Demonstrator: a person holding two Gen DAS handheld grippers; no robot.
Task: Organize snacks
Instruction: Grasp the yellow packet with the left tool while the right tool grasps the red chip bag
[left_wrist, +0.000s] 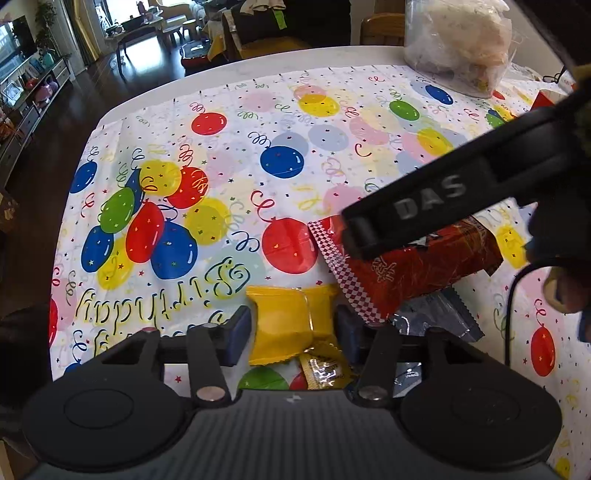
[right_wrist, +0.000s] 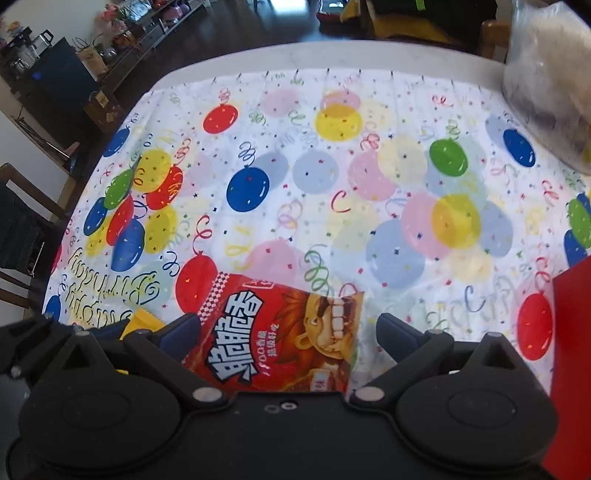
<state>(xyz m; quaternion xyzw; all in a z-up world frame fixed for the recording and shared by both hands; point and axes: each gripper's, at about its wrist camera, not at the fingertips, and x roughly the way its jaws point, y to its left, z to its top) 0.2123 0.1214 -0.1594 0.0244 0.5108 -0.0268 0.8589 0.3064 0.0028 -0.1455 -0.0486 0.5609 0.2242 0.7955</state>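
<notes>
A yellow snack packet (left_wrist: 291, 321) lies on the balloon tablecloth (left_wrist: 229, 155), and my left gripper (left_wrist: 292, 328) is shut on it, both blue pads pressing its creased sides. Just right of it lies a red snack bag (right_wrist: 280, 332) with a cartoon face and white lettering. My right gripper (right_wrist: 291, 332) is open wide over that bag. Its left finger overlaps the bag's edge and its right finger stands clear of it. In the left wrist view the right gripper's black body (left_wrist: 424, 199) hangs across the red bag (left_wrist: 406, 273).
A small gold packet (left_wrist: 325, 373) and a blue-silver packet (left_wrist: 436, 314) lie under and beside the yellow one. A clear plastic bag (left_wrist: 454, 40) stands at the back right. A red box (right_wrist: 572, 350) rises at the right edge. A chair (right_wrist: 22, 221) stands off the table's left side.
</notes>
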